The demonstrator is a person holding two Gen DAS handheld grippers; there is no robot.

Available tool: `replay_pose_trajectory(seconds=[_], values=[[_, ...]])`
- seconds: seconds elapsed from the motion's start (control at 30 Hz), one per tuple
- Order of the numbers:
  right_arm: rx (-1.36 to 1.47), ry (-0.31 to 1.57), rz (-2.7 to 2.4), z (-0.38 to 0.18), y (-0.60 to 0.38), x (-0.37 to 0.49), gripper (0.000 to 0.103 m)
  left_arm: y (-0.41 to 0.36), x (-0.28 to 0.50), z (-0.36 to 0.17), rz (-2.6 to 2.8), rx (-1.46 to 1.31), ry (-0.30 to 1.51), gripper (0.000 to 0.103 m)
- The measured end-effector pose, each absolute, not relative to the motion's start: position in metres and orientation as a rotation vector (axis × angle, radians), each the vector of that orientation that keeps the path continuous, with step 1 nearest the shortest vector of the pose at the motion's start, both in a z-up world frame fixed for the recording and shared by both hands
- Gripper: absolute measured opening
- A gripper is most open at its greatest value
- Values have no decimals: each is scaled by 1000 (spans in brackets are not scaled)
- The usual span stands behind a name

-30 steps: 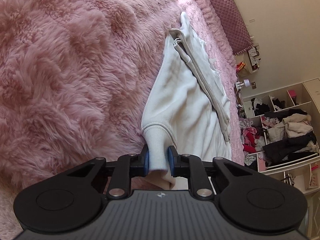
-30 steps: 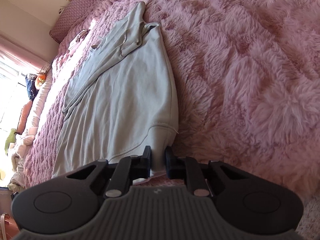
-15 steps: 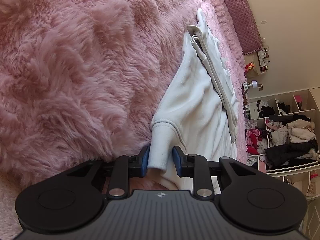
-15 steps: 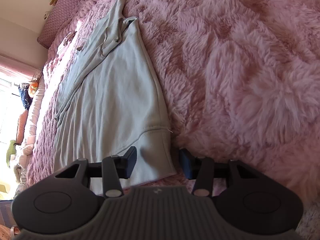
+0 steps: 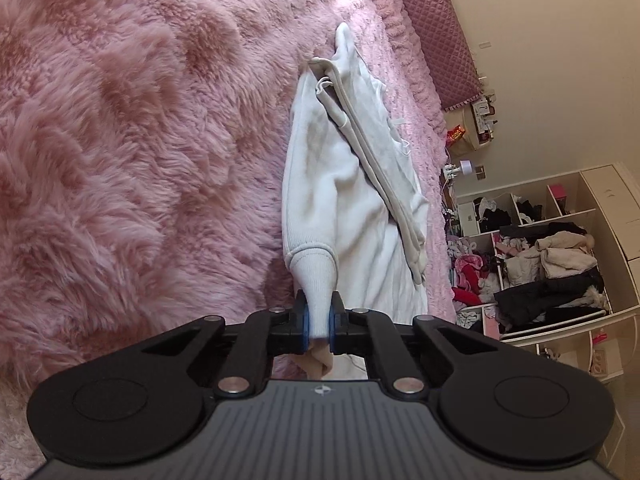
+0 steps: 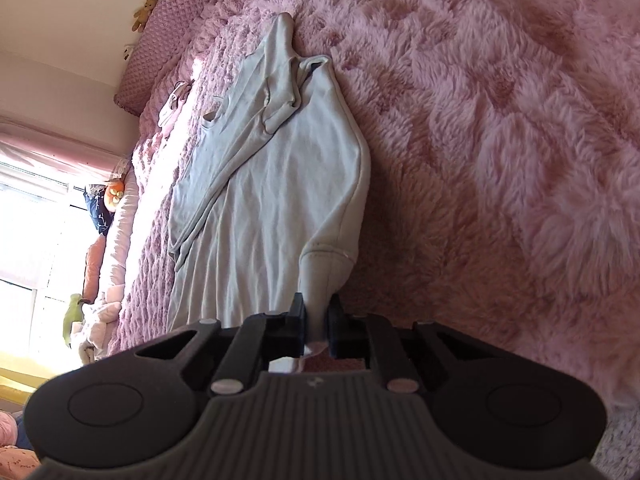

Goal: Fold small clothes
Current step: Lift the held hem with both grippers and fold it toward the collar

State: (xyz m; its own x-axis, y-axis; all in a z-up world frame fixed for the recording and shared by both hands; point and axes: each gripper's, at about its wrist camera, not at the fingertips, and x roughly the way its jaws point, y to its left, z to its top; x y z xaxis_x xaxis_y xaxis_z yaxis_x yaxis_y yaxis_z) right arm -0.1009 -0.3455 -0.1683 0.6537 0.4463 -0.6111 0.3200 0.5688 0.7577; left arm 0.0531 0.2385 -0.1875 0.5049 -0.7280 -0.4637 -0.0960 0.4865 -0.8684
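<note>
Fingers of our left gripper and right gripper, both tilted downward, are closing on the white garment's ribbed hem corners; it lies on pink fur bedding. Left view alone shows cluttered shelves; right alone, a bright window

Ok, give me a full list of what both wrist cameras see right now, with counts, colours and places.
white garment: one, white, lying lengthwise on the bed, sleeves folded across it, near hem corners pinched.
fluffy blanket: one, pink, covering the bed under the garment.
quilted headboard: one, dusty pink, far end of the bed.
open shelves: one unit, white, stuffed with mixed clothes, by the wall.
soft toys: at least two, brownish, on top of the headboard.
window: one, bright, beside the bed.
left hand-held gripper: one, black with blue pads, closing on a ribbed hem corner.
right hand-held gripper: one, black, closing on the other hem corner.
</note>
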Motion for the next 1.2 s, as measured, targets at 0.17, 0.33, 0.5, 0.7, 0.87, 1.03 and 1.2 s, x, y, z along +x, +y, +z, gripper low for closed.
replay_pose_trajectory(seconds=[0.17, 0.33, 0.5, 0.7, 0.87, 1.03, 1.2], values=[[1008, 809, 123, -141, -352, -81, 4, 237, 75, -177, -524, -1092, 919, 7], [1028, 715, 123, -120, -362, -52, 4, 235, 117, -162, -566, -1104, 850, 7], [1007, 639, 64, -106, -368, -6, 4, 230, 172, -149, -610, -1092, 771, 7], [1022, 599, -17, -101, -381, 65, 3, 215, 250, -143, -638, -1041, 751, 5], [1024, 569, -48, -104, -390, 132, 3, 205, 305, -148, -639, -1017, 736, 5], [1009, 550, -44, -108, -395, 197, 3, 197, 359, -161, -595, -1014, 754, 5], [961, 570, -50, -122, -397, 255, 3, 189, 402, -177, -547, -1004, 767, 5]])
